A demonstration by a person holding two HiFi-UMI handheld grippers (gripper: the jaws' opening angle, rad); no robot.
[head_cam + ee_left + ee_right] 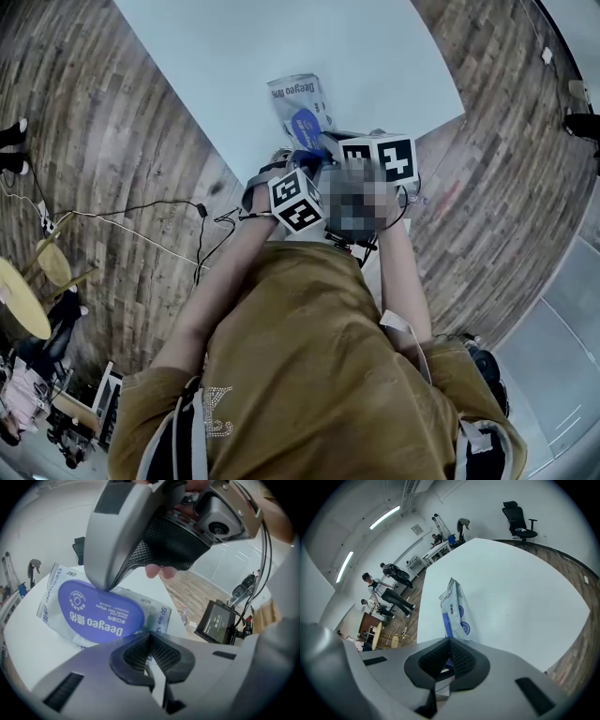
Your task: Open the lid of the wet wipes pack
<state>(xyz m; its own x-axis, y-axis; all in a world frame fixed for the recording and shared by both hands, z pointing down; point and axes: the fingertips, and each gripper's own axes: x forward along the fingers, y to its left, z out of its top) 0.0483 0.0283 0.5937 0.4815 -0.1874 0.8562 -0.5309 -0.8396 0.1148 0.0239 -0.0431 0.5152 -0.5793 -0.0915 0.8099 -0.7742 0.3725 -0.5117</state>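
Head view: shows wet wipes pack (298, 101) flat on white table (206, 56), long axis running away from the body, blue lid (306, 122) face up toward the near end.

Left gripper view: has left gripper (150, 637) pinched on pack's near edge, long axis lying across frame, print upside down. Could lose the thin film and let pack lift with lid.

Right gripper view: looks edge-on along pack, right gripper (449, 641) seemingly clamped on lid rim. Shallow bite, could pop off.
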